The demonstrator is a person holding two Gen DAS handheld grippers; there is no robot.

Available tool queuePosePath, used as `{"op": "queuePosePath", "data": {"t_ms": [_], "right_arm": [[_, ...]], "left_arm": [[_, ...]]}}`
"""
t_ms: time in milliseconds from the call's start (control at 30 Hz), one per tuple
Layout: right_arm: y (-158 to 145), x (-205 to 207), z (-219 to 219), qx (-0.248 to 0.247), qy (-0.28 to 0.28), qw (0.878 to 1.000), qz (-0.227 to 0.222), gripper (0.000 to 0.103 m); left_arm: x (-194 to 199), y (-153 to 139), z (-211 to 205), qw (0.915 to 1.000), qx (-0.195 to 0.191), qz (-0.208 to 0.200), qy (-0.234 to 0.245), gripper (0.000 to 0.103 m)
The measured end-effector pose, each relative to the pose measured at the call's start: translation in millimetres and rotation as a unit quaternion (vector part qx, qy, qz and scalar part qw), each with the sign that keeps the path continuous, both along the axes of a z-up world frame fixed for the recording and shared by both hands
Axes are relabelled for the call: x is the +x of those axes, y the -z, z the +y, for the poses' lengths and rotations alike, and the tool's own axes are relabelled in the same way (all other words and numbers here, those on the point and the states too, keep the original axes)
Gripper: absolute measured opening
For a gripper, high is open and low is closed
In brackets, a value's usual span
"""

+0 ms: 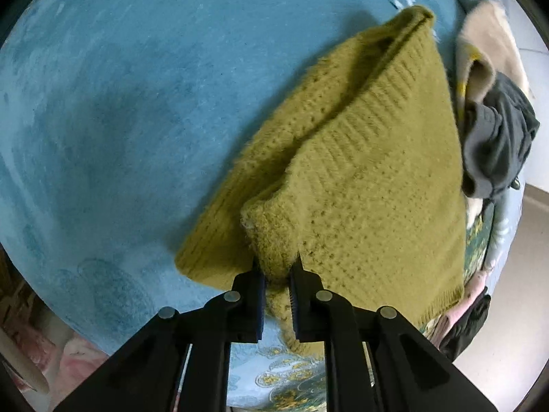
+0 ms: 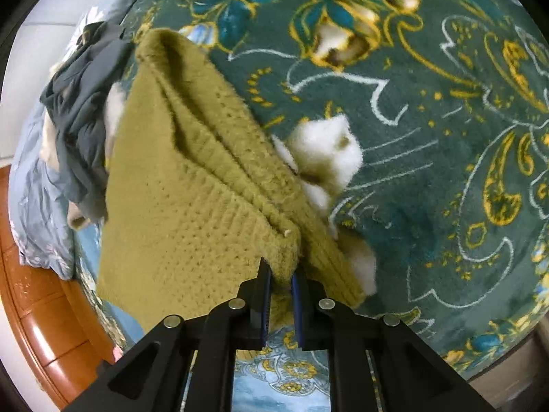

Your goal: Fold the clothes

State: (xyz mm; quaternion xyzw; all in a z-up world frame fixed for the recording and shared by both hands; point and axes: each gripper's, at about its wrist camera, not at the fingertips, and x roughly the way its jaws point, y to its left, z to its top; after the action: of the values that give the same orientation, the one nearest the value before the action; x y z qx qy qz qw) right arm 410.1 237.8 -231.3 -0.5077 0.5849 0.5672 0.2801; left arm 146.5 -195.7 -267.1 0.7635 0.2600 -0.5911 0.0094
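An olive-yellow knitted sweater (image 1: 360,158) hangs stretched between my two grippers above the bed. My left gripper (image 1: 277,266) is shut on one bunched corner of it, over a plain blue blanket (image 1: 120,103). My right gripper (image 2: 280,271) is shut on the other corner of the sweater (image 2: 178,199), over a dark green floral blanket (image 2: 429,137). The knit folds in long ridges that run away from both grippers to its far end.
A pile of other clothes lies beyond the sweater: a dark grey garment (image 1: 497,137) (image 2: 82,103) and a beige one (image 1: 480,44). A white fluffy patch (image 2: 326,154) shows on the green blanket. A wooden bed frame (image 2: 41,309) and pale floor (image 1: 514,292) lie at the edges.
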Motion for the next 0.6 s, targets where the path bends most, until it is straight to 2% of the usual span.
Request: {"op": "queuePosePath", "data": {"t_ms": [100,133,167,233,267,400,467,600], "right_arm": [[-5,-1,1,0.009,-0.020,1.000,0.000,0.017],[-10,-1,0,0.019,-0.033,0.999,-0.002,0.018],[-14,0,0,0.029,-0.044,0.999,-0.008,0.021],[-22,1,1,0.055,-0.063,0.996,-0.020,0.026],[-25,4,2,0.064,-0.065,0.996,-0.020,0.031],[-20,10,10,0.047,-0.044,0.998,0.006,0.051],[-13,9,12,0.030,-0.041,0.999,0.019,0.054],[-1,10,12,0.021,-0.053,0.998,0.016,0.054]], "left_arm": [[-3,-8,0,0.9994,-0.028,0.003,0.021,0.024],[-3,-12,-1,0.9986,-0.042,0.004,0.032,0.028],[-4,-16,-2,0.9975,-0.056,0.005,0.043,0.036],[-3,-29,-9,0.9975,-0.055,0.015,0.042,0.037],[-3,-36,-12,0.9975,-0.054,0.020,0.041,0.037],[-2,-63,-25,0.9972,-0.050,0.041,0.038,0.037],[-1,-77,-32,0.9969,-0.048,0.051,0.036,0.037],[0,-103,-44,0.9958,-0.043,0.072,0.036,0.037]]}}
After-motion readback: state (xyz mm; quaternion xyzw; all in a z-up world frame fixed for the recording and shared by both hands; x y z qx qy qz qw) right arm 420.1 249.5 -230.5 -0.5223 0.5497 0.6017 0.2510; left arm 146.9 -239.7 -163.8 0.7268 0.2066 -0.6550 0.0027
